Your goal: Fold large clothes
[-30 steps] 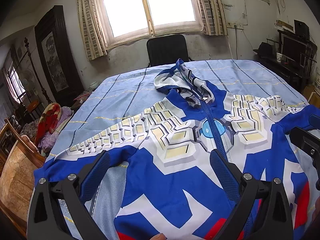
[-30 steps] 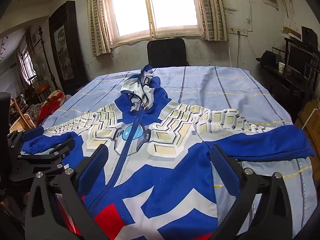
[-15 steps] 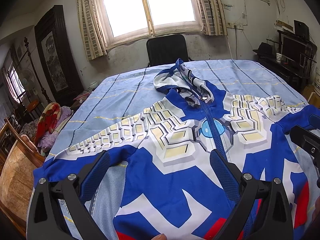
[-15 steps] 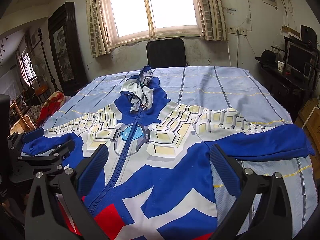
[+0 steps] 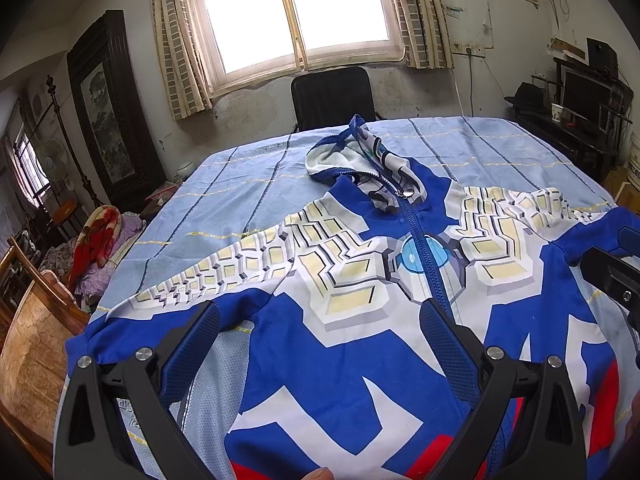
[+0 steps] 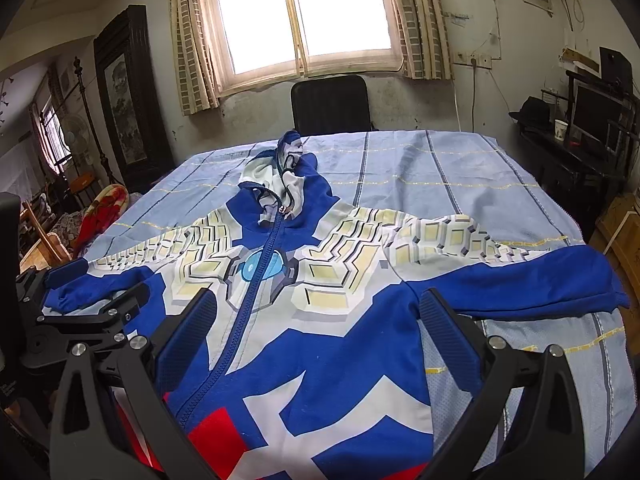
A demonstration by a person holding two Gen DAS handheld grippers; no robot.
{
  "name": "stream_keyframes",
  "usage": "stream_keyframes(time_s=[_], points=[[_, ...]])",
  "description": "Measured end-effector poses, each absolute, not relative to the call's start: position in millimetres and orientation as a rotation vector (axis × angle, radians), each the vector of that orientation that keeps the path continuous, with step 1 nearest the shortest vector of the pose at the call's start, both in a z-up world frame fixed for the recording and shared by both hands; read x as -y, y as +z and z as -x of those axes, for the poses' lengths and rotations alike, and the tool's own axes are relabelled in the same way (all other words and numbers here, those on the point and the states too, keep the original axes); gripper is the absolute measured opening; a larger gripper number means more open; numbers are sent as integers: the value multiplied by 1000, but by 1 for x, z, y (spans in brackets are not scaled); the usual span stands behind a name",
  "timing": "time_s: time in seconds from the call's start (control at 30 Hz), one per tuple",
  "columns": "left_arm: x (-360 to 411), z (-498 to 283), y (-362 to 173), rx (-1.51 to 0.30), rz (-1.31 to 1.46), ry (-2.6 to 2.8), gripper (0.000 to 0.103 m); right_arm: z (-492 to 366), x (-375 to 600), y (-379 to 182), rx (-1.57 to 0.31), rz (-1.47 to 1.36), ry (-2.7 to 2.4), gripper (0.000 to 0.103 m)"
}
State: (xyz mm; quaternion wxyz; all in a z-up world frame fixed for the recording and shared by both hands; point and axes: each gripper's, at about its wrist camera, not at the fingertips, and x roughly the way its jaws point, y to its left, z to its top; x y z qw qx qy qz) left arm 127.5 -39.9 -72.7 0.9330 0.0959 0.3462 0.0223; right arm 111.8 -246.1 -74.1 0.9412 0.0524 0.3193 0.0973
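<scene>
A blue, white and red zip-up hooded jacket [image 5: 360,320] [image 6: 304,340] lies front up on the blue striped tablecloth [image 5: 248,184] [image 6: 460,184], sleeves spread to both sides and hood [image 5: 360,160] [image 6: 280,176] bunched toward the window. My left gripper [image 5: 320,332] hovers open over the jacket's lower left body, near the left sleeve [image 5: 168,320]. My right gripper [image 6: 318,320] hovers open over the lower right body, beside the right sleeve [image 6: 520,280]. Neither holds any cloth. Each gripper shows at the other view's edge.
A black chair [image 5: 334,96] stands at the table's far side under the window. A wooden chair [image 5: 36,340] and a pile of bedding [image 5: 96,240] sit left of the table. A dark desk with a monitor and cup [image 6: 580,128] stands at the right wall.
Nothing has visibly moved on the table; both views shift only slightly. The grippers stay open.
</scene>
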Motion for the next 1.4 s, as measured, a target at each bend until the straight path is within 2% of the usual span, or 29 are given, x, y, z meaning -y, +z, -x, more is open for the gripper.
stream_keyframes(time_s=[0.87, 1.4], points=[[50, -126, -82, -719, -230, 3, 100, -131, 260, -93, -664, -231, 195, 99], [55, -136, -104, -781, -244, -20, 100, -154, 270, -122, -809, -270, 172, 99]])
